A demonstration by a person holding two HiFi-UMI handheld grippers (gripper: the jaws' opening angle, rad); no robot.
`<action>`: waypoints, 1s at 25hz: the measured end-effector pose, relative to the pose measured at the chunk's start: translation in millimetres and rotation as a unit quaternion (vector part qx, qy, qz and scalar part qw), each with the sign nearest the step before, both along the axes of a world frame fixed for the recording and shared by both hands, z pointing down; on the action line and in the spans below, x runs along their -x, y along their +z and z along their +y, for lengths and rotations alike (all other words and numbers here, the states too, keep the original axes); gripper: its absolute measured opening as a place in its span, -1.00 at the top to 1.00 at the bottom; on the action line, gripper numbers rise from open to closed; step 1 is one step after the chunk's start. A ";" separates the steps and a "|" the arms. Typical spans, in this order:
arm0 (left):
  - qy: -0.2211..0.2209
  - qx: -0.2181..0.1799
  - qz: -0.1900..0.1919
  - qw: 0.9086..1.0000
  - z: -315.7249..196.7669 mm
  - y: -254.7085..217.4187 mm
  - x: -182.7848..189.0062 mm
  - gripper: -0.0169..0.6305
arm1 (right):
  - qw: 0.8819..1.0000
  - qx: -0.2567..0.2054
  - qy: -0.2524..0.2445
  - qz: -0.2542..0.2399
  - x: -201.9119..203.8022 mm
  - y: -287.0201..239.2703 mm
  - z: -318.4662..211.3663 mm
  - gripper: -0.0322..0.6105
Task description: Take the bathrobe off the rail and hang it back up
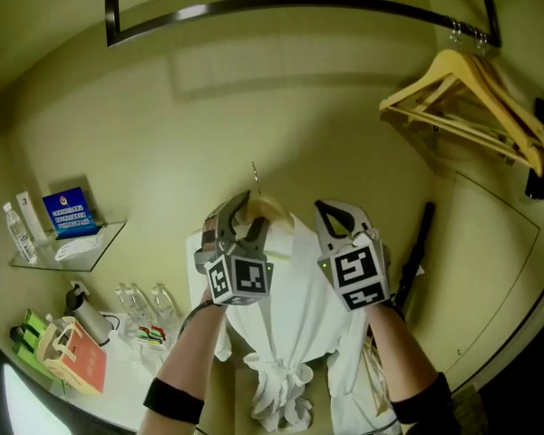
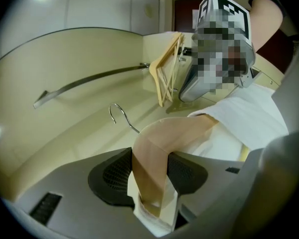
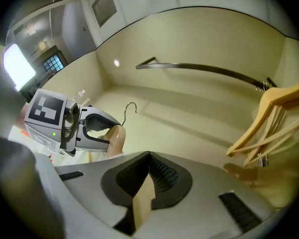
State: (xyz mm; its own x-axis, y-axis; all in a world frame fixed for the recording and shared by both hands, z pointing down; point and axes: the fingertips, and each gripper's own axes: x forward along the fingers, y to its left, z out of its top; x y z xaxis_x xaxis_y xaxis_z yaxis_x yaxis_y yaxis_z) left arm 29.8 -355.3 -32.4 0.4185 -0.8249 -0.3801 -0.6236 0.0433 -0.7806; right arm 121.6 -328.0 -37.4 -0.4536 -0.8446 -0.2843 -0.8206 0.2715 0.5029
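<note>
Our left gripper (image 1: pixel 243 214) is clamped on one shoulder of the pale wooden hanger (image 2: pixel 162 133). Its jaws stand fairly wide, with the wood and a fold of white cloth pinched between the pads. Our right gripper (image 1: pixel 337 217) has its jaws almost together, nipping a thin edge of the hanger's other shoulder. We hold both grippers side by side, tilted upward, in front of a cream wall.

The white towelling bathrobe (image 1: pixel 295 306) hangs from the hanger between and below them, its belt knotted in a bunch at the front. The hanger's thin wire hook (image 2: pixel 118 114) sticks up free, catching on nothing, and the dark metal rail (image 1: pixel 281 5) runs well above it. At the rail's right end we see empty wooden hangers (image 1: pixel 471 93) hanging together.

Off to the left, a small glass shelf (image 1: pixel 104 243) on the wall carries a blue card (image 1: pixel 70 211) and small bottles (image 1: pixel 18 229). A counter (image 1: pixel 127 388) below it holds drinking glasses (image 1: pixel 145 302).
</note>
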 end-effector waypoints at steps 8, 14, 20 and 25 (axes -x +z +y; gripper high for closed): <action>0.021 -0.026 0.001 0.999 11.7 -91.6 -10.0 0.32 | 0.999 -0.040 0.007 0.017 11.8 -84.9 17.5 0.82; 0.038 -0.031 -0.014 0.999 12.0 -145.2 -16.6 0.32 | 0.996 -0.078 0.040 0.032 6.3 -145.8 27.6 0.82; 0.046 -0.054 -0.023 0.997 28.6 -207.4 -27.4 0.32 | 0.991 -0.121 0.060 0.028 -5.1 -206.2 43.9 0.82; 0.047 -0.073 -0.028 0.996 48.2 -255.4 -31.1 0.32 | 0.982 -0.164 0.087 0.041 -6.4 -250.6 62.6 0.82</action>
